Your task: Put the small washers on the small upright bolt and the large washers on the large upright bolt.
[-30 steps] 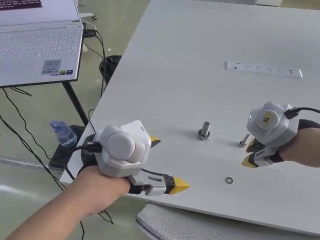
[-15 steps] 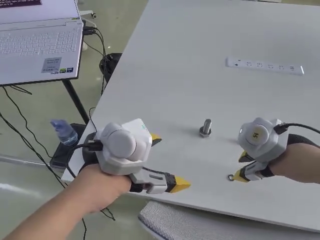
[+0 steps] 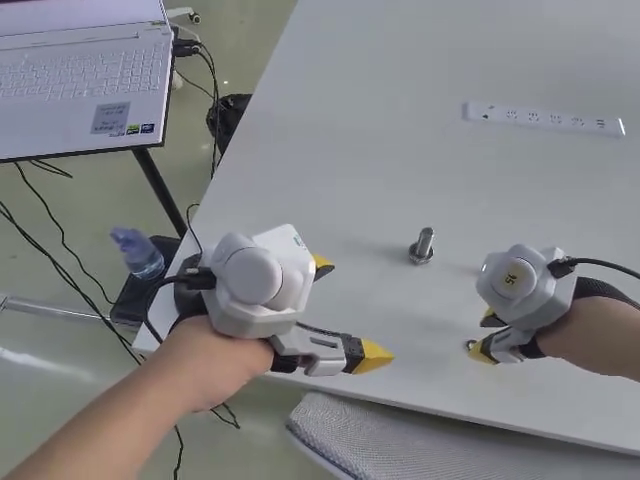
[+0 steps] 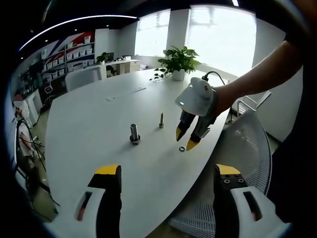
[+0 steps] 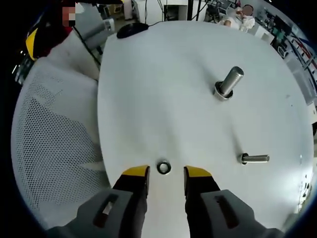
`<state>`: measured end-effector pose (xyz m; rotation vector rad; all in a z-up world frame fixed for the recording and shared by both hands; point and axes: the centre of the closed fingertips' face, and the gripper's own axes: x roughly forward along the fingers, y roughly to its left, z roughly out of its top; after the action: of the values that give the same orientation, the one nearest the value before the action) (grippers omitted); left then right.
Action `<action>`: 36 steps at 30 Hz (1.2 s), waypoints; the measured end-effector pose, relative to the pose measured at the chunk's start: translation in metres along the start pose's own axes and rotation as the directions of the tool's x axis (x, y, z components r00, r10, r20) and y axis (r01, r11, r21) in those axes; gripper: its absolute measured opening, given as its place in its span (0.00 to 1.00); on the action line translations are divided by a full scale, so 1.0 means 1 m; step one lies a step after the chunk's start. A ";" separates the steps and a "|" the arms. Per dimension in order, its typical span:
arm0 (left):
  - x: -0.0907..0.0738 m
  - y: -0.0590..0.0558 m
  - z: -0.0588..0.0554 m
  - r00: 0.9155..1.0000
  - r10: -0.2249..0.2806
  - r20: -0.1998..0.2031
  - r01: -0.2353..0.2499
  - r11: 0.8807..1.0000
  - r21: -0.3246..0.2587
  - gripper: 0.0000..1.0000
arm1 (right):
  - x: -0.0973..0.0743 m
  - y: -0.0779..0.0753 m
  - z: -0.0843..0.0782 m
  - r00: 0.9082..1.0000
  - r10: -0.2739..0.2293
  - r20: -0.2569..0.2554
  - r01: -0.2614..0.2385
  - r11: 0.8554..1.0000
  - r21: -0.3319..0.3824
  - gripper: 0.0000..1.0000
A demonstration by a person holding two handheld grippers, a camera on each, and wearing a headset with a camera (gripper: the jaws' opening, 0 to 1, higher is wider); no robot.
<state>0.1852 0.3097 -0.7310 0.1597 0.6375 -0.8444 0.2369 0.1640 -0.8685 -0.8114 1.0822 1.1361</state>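
Washer: a metal ring (image 5: 164, 167) is lying flat on the white table (image 5: 163, 74), close to the near edge, and is sitting just ahead of and between the yellow tips of the right gripper (image 5: 167, 171).
Right gripper: its jaws are standing parted on either side of the ring, gripping nothing.
Handling: the ring is looking light, stiff, thin and slick. It is likely to skate or flip under a clumsy pinch, so the grip should go across its outer rim, with the tips kept low to the tabletop.
Bolts: the large bolt (image 5: 229, 82) is standing upright farther in. The small bolt (image 5: 255, 158) is standing off to one side, well apart from the ring.
Left gripper: it (image 4: 167, 170) is hanging by the table's near corner, jaws spread wide and empty.
Hard to make out: whether the ring is a small or a large one, whether the yellow tips are touching the tabletop, and whether the collar at the large bolt's foot is its head or washers.
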 end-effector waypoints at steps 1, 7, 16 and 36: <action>0.000 0.000 0.000 1.000 0.000 0.004 0.000 1.000 -0.006 0.76 | 0.000 0.000 0.000 1.000 0.000 -0.001 0.000 1.000 0.002 0.28; 0.000 0.002 -0.002 1.000 -0.003 -0.002 0.003 1.000 -0.007 0.75 | 0.003 0.004 -0.002 1.000 0.004 -0.013 -0.004 1.000 -0.004 0.23; 0.000 0.004 -0.004 1.000 -0.003 -0.001 0.003 1.000 -0.010 0.74 | 0.008 0.002 -0.005 1.000 -0.014 -0.007 0.014 1.000 0.016 0.18; -0.002 0.007 -0.010 1.000 -0.001 -0.004 0.000 1.000 -0.023 0.72 | 0.008 0.004 -0.004 1.000 -0.018 -0.017 0.019 1.000 0.010 0.14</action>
<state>0.1846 0.3196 -0.7387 0.1407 0.6509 -0.8371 0.2322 0.1644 -0.8775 -0.8228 1.0920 1.1090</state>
